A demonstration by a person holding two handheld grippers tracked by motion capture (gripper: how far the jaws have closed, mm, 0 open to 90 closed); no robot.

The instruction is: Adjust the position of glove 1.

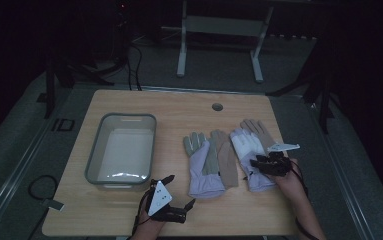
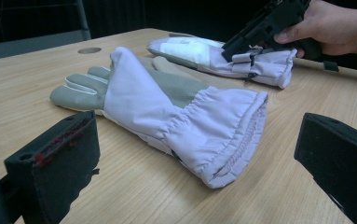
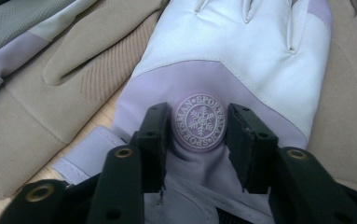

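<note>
Right hand-held gripper pinching fabric fold of lilac-white glove near counter right edge, for lifting. Left hand-held gripper spread, idle at front edge.

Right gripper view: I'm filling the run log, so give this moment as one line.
right gripper: jaws pinching lilac glove at snowflake badge | left gripper: open, idle | bin: empty
</note>
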